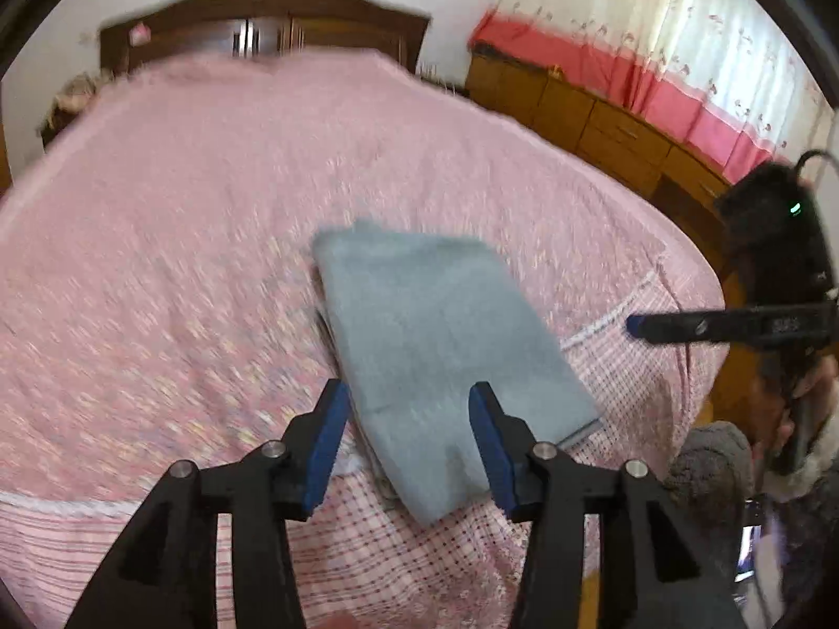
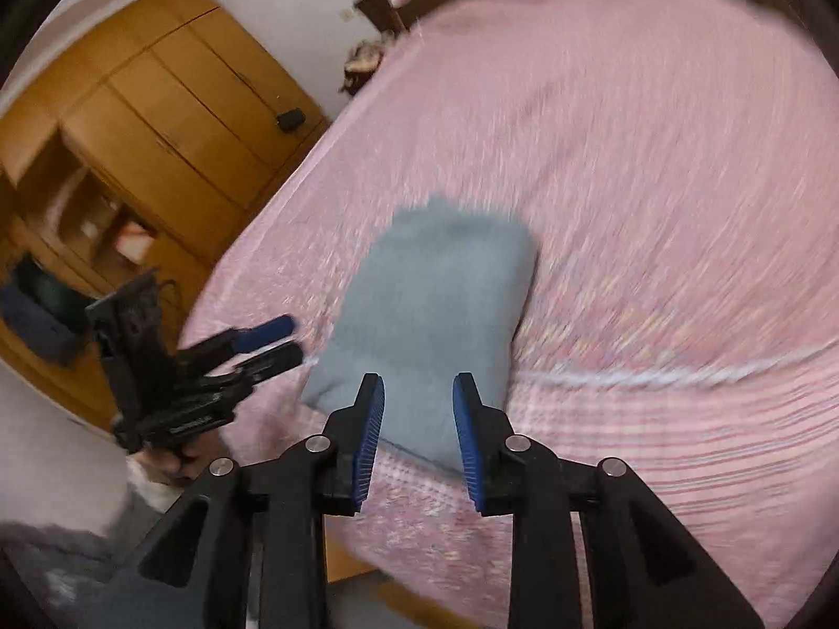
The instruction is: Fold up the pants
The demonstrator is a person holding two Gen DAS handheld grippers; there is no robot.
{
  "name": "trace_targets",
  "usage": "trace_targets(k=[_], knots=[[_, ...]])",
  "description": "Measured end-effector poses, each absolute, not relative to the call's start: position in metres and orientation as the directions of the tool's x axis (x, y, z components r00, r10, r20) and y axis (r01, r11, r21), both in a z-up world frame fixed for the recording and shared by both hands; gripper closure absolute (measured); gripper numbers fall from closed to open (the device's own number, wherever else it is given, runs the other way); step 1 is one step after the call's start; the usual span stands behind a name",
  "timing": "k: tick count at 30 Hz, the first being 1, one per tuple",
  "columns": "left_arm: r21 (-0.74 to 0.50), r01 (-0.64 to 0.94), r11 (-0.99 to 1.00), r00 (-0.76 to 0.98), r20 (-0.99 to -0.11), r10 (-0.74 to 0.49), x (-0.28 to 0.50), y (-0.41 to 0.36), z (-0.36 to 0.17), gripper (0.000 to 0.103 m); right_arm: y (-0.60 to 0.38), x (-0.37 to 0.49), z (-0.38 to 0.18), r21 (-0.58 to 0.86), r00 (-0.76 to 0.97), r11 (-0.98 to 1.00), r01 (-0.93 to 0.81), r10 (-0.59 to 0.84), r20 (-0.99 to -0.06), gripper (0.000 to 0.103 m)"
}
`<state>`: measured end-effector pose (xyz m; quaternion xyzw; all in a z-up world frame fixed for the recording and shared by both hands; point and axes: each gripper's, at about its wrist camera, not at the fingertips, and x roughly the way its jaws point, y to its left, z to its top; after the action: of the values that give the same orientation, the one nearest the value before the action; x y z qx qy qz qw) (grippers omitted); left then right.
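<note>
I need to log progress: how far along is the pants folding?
Done: the grey pants lie as a compact folded rectangle on the pink bedspread. In hand: nothing; the left gripper and right gripper are both open and clear of the cloth. Left: little, at most tidying the lower edge layers.

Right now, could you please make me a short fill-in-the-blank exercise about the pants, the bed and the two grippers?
1. The folded pants are of the colour ____.
2. The pants lie on a bed whose cover is ____.
3. The jaws of the left gripper and the right gripper stand ____, with nothing pressed between them.
4. Behind the bed stands a dark wooden ____.

Missing words: grey-blue; pink; open; headboard
</note>
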<state>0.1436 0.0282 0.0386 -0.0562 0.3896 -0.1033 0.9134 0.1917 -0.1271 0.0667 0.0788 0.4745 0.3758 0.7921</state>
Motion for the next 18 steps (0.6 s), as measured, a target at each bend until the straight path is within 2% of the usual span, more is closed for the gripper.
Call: trace_targets(k=[1,2,3,4,5,6,8,11,12,13,15,16,18], knots=[[-0.166,0.162,0.973,0.694,-0.682,-0.232,0.137,0.026,0.043,0.049,-0.126,0.185,0.080,0.430,0.318,0.729,-0.532,0.643,-0.697,0.064],[-0.147,0.183,0.972,0.721,-0.653,-0.234,0.129,0.025,0.050,0.039,-0.128,0.177,0.090,0.374,0.376,0.757,-0.536,0.610,-0.698,0.058],[-0.133,0.183,0.974,0.742,-0.631,-0.225,0.122,0.025,0.057,0.026,-0.132,0.174,0.096,0.330,0.426,0.781,-0.530,0.582,-0.693,0.045],[-0.119,0.179,0.977,0.761,-0.612,-0.214,0.117,0.028,0.060,0.020,-0.133,0.165,0.101,0.298,0.475,0.804,-0.514,0.556,-0.682,0.033],[-0.100,0.176,0.979,0.788,-0.581,-0.200,0.108,0.029,0.064,0.011,-0.133,0.156,0.103,0.287,0.523,0.834,-0.472,0.527,-0.670,0.029],[-0.089,0.171,0.981,0.806,-0.561,-0.191,0.101,0.030,0.065,0.006,-0.146,0.147,0.098,0.302,0.552,0.851,-0.429,0.512,-0.658,0.028],[-0.068,0.135,0.989,0.847,-0.510,-0.150,0.086,0.034,0.066,0.005,-0.140,0.126,0.091,0.375,0.616,0.855,-0.359,0.518,-0.593,0.028],[-0.083,0.103,0.991,0.851,-0.508,-0.131,0.073,0.040,0.057,0.003,-0.124,0.096,0.076,0.370,0.729,0.887,-0.275,0.443,-0.521,0.014],[-0.091,0.102,0.991,0.846,-0.517,-0.134,0.071,0.042,0.052,0.003,-0.117,0.081,0.066,0.340,0.778,0.916,-0.214,0.371,-0.508,0.007],[-0.099,0.099,0.990,0.839,-0.527,-0.137,0.070,0.044,0.046,0.003,-0.109,0.070,0.057,0.302,0.805,0.932,-0.201,0.332,-0.491,0.005],[-0.113,0.095,0.989,0.831,-0.538,-0.141,0.066,0.046,0.034,0.002,-0.095,0.058,0.043,0.183,0.824,0.958,-0.221,0.284,-0.490,0.003],[-0.117,0.099,0.988,0.828,-0.541,-0.147,0.065,0.047,0.028,0.002,-0.083,0.053,0.034,0.073,0.837,0.973,-0.218,0.225,-0.499,0.003],[-0.114,0.097,0.989,0.832,-0.536,-0.143,0.063,0.047,0.018,0.002,-0.076,0.050,0.022,-0.024,0.843,0.969,-0.246,0.202,-0.498,0.003]])
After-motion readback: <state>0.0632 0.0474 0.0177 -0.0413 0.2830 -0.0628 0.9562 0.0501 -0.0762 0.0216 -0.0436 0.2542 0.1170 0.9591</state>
